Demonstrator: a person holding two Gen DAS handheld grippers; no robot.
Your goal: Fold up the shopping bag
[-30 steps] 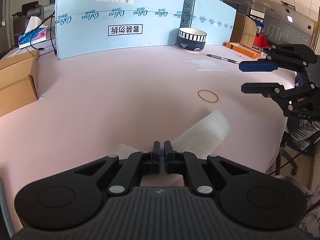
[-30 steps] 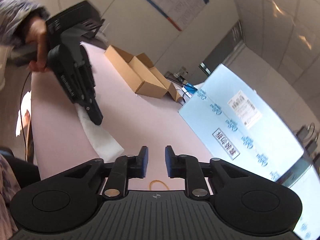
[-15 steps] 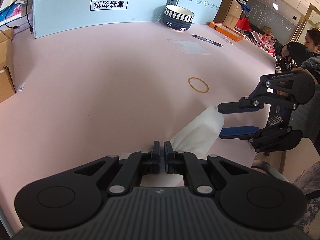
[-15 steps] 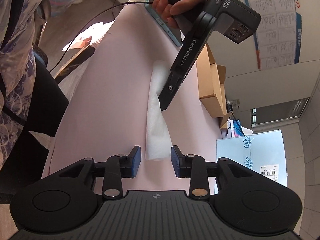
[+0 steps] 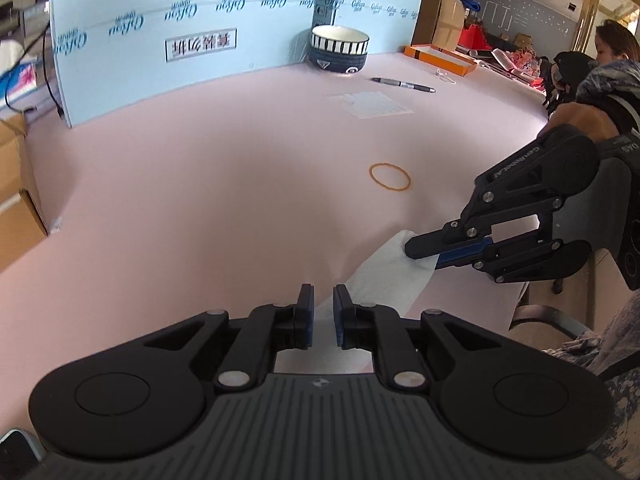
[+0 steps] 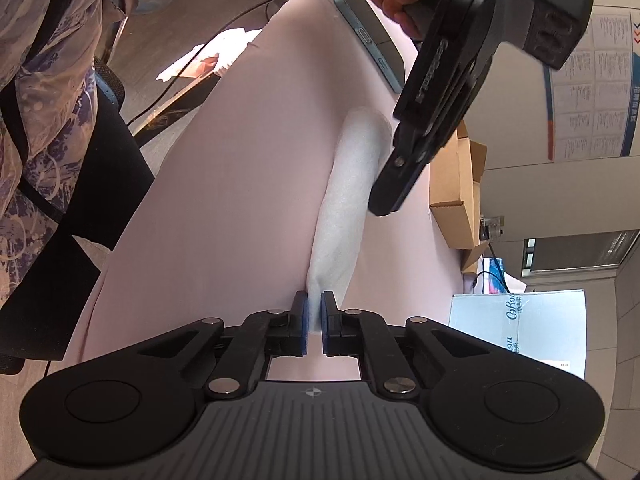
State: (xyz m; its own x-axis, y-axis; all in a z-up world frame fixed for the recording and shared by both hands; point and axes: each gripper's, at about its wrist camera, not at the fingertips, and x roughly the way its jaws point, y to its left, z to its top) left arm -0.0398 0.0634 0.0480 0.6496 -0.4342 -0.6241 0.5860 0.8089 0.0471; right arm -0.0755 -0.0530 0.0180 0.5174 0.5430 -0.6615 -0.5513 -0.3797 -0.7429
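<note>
Right tongs (image 6: pixel 314 322) are closing on the near end of the white shopping bag (image 6: pixel 344 204), a long strip on the pink bench (image 5: pixel 200 184); left tongs (image 5: pixel 323 316), opening slightly, straddle its other end.

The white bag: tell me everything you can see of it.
The bag is white, of a soft, fuzzy-looking fabric, already folded into one long narrow strip. It lies stretched along the pink table near its edge. The right gripper is closing on one end, with the fabric between its pads. At the other end the left gripper is opening, with the fabric in its gap. No handles or print are visible.
</note>
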